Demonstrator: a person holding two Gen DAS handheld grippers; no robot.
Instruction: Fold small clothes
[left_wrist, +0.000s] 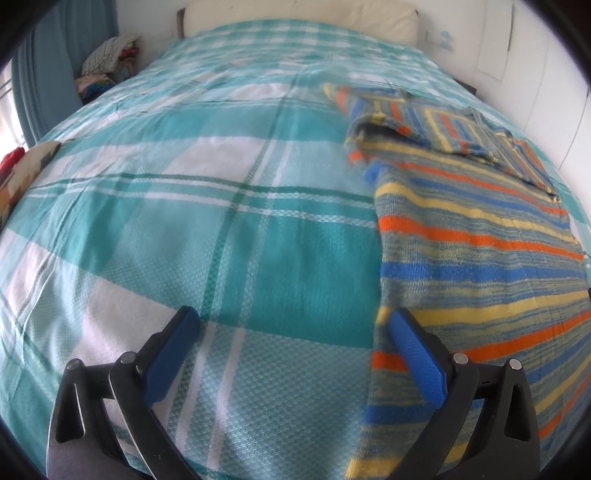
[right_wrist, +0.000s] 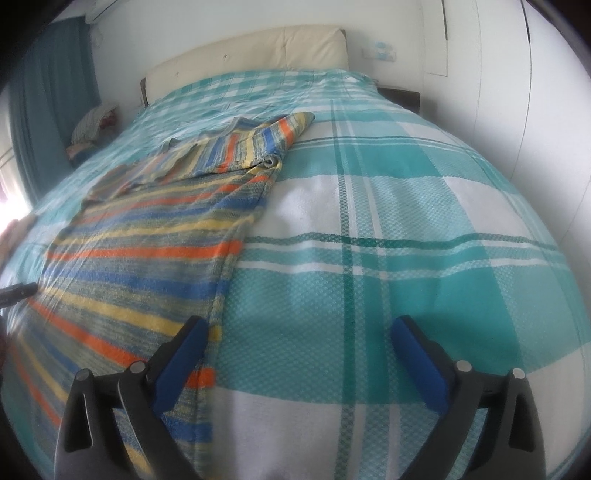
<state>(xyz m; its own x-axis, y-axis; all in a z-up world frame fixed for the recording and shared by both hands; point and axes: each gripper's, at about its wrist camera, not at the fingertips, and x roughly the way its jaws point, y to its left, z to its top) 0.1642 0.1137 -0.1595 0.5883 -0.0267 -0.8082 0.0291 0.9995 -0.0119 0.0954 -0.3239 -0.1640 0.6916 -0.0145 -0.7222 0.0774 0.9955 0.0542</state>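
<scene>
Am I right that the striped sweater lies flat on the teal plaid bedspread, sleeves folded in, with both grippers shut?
Not quite: both grippers are open. The left gripper and right gripper show spread fingers in their wrist views. The striped sweater does lie on the plaid bedspread, sleeves folded in.

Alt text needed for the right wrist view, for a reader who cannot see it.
The open right tool hovers over the near right edge of a striped knit garment lying flat, sleeves folded in, on a teal plaid bedspread.
</scene>
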